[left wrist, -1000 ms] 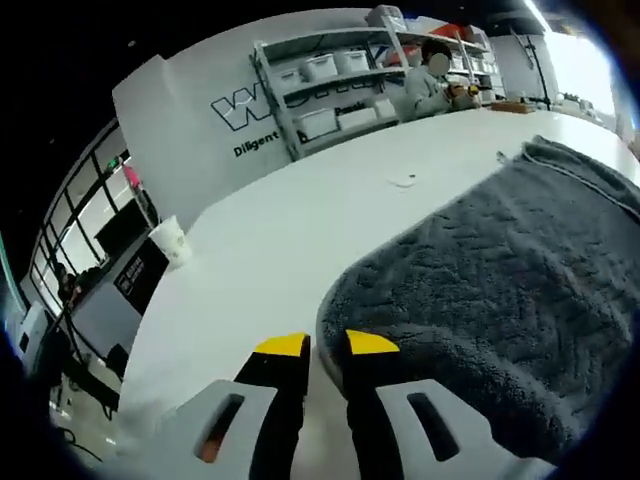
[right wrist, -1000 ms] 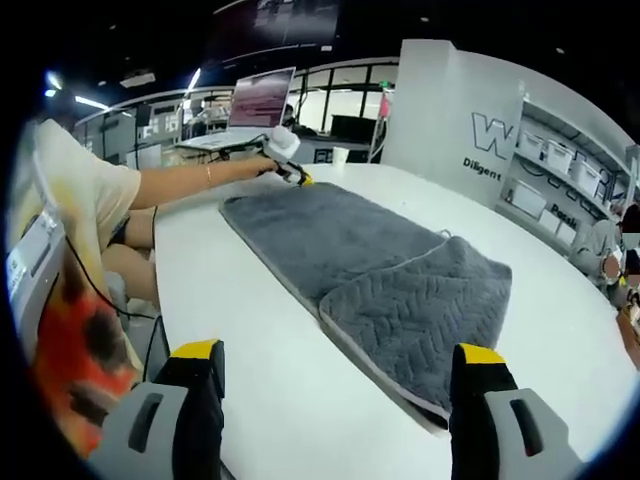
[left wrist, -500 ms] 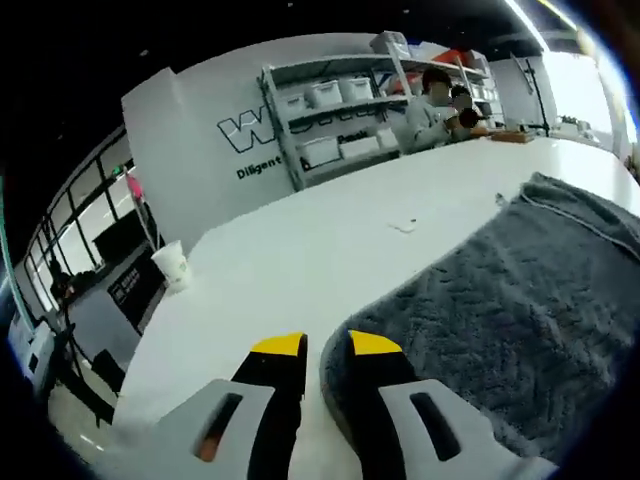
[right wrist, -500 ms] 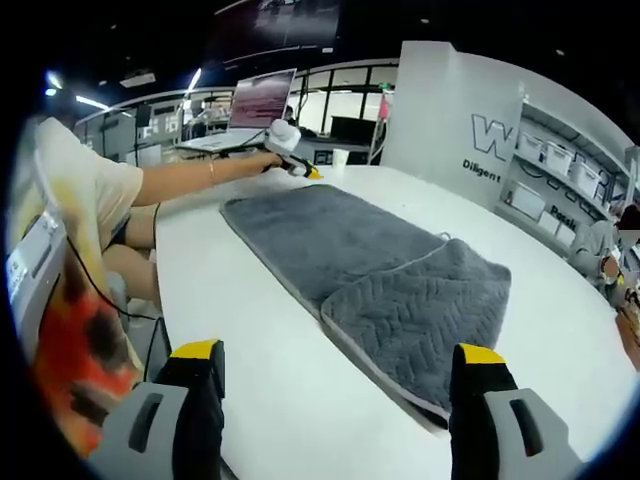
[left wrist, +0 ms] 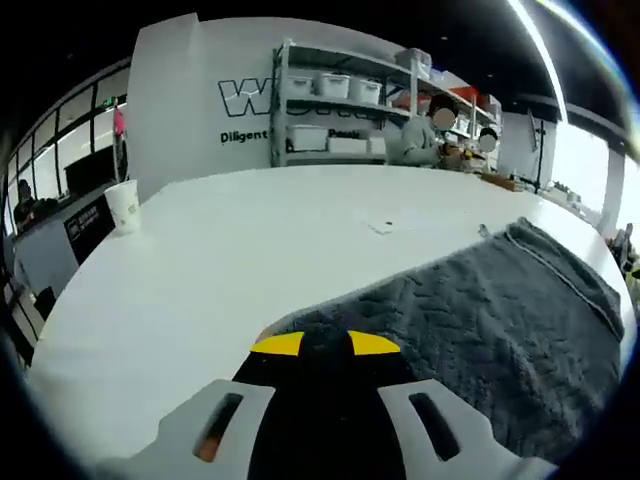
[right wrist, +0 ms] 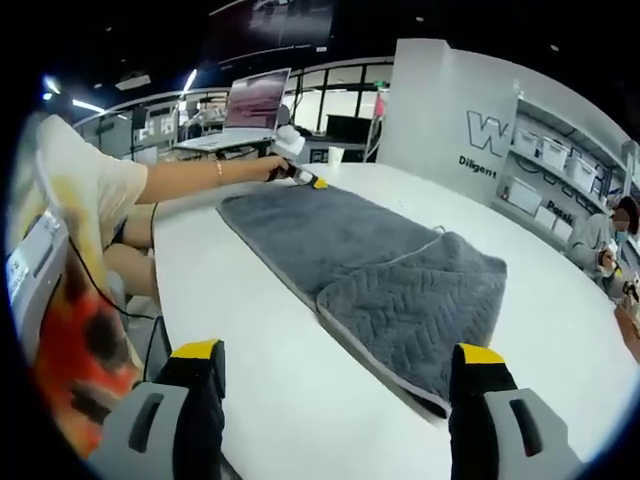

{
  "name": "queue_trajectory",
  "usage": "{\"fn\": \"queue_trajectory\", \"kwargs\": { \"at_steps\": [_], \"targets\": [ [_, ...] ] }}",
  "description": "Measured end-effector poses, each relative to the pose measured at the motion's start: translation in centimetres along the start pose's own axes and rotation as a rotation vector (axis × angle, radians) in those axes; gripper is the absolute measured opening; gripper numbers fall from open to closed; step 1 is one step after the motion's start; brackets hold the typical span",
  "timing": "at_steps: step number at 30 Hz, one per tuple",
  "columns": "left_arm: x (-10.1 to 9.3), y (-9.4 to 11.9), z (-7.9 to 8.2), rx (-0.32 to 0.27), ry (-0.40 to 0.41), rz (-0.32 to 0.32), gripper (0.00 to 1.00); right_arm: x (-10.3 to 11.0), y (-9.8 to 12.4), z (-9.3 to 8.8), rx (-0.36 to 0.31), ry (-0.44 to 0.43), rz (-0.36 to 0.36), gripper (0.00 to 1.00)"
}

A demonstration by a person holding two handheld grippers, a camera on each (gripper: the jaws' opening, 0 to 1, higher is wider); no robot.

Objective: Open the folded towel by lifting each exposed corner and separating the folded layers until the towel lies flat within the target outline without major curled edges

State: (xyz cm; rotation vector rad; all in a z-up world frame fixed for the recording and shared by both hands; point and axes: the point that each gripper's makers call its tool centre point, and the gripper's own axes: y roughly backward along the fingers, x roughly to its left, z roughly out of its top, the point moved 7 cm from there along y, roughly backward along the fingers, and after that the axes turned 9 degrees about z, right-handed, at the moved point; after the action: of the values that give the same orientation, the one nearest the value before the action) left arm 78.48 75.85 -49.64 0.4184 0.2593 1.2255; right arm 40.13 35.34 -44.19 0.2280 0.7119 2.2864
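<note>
Currently pinching a corner of the grey towel [left wrist: 500, 330] with left tool [left wrist: 324, 343]; holding right tool [right wrist: 338, 352] spread apart above the bench [right wrist: 250, 370].

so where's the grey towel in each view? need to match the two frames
Left gripper view: the grey towel runs from bottom centre, by the left gripper, out to the right edge.
Right gripper view: the towel lies diagonally across the middle of the white table, its folded-over layer nearest the camera, the left gripper at its far corner.
Shared landmark: the white wall with dark lettering beside the shelving.
</note>
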Motion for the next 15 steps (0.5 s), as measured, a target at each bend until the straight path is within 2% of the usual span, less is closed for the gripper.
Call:
{"fn": "queue_trajectory", "kwargs": {
  "at_steps": [11,15],
  "targets": [
    [0.50,-0.64,0.12,-0.018,0.010,0.035,0.14,0.14,-0.32,0.03,0.002,0.005,0.011,0.93],
    [0.04,0.00,0.09,-0.017,-0.007,0.025,0.19,0.10,-0.05,-0.02,-0.003,0.000,0.005,0.93]
  ]
}}
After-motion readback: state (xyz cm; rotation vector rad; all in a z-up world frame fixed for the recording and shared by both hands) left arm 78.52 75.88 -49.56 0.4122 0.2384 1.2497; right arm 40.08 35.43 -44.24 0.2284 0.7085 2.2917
